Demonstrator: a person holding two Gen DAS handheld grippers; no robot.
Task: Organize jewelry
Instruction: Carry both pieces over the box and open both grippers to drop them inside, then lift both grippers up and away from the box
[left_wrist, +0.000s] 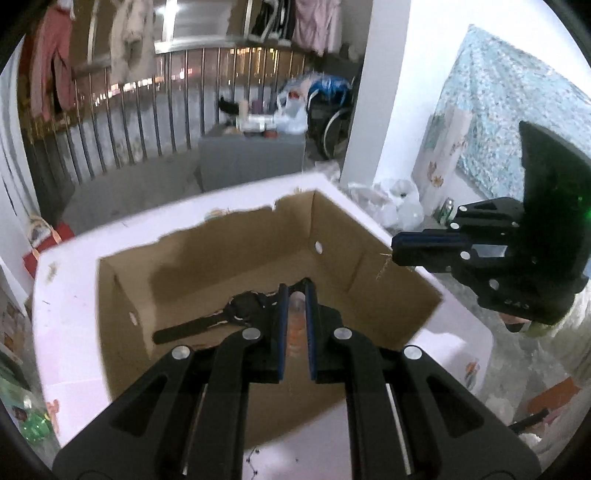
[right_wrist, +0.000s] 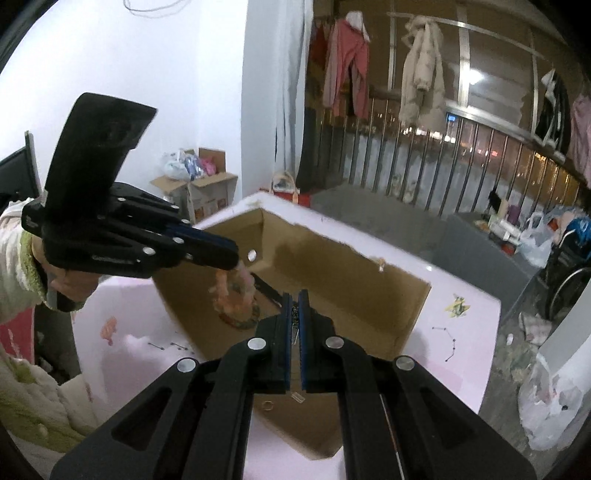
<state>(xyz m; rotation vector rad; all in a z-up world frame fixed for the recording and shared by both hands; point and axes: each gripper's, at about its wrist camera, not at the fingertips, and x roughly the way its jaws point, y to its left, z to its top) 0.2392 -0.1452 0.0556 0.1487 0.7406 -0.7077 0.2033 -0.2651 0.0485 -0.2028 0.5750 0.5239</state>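
— While both grippers hang over the cardboard box (left_wrist: 236, 251), what's each one got?

— Left gripper (left_wrist: 295, 295) is above the box's middle, fingers pressed nearly together on a pale orange-pink bracelet (right_wrist: 236, 295) — seen from the other side, the bracelet dangles from its tip down into the box.

— And the right gripper (right_wrist: 294, 295)?

— Poised over the box's near edge, jaws drawn close on something thin and glittery; a fine chain, maybe, though it's too blurred to name. From the left camera, a gold thread hangs off its tip just above the box's right wall.

— Anything already inside the box?

— A black watch (left_wrist: 221, 317) lies flat on the box floor, strap stretched toward the left wall. A small ring (right_wrist: 266, 405) sits on the floor near the right gripper's side.

— What's the box standing on?

— A pink table (right_wrist: 461, 343) — it shows on every side of the box.
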